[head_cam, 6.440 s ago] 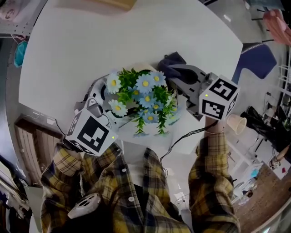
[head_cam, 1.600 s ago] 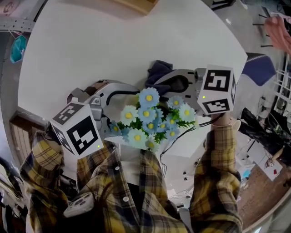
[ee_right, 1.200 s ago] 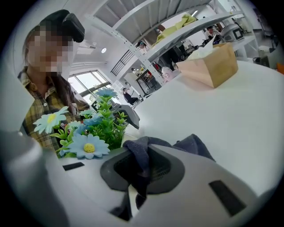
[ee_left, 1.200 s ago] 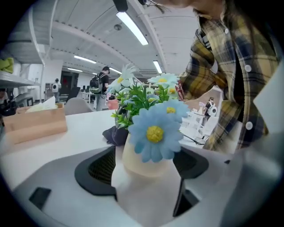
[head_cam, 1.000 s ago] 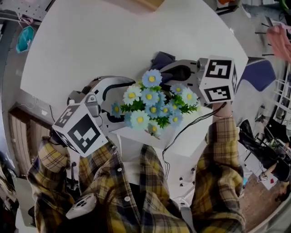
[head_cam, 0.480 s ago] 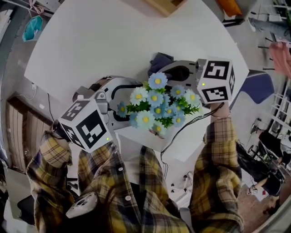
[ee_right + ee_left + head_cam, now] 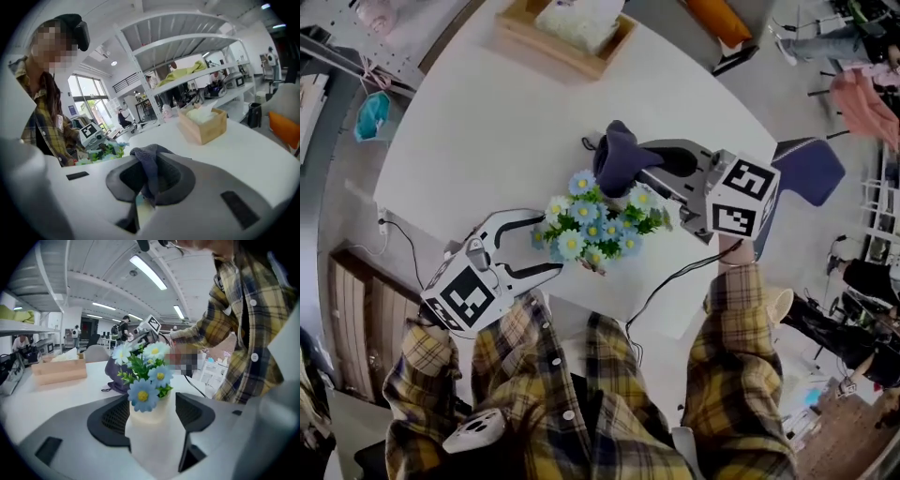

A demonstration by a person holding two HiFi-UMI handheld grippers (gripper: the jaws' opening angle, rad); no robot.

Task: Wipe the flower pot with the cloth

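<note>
Two jobs: the left gripper (image 7: 551, 245) — jaws closing round the flower pot (image 7: 150, 427), not yet pressing — should seat squarely; the right gripper (image 7: 149, 180), clamped on the cloth (image 7: 144, 161), should wipe afterwards.

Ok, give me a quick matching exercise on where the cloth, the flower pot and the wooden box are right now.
Things: 1 cloth; 2 flower pot; 3 wooden box.
Places: A at the far edge of the table; B pinched in the right tool; C upright near the table's near edge.
Pairs: 1-B, 2-C, 3-A.
</note>
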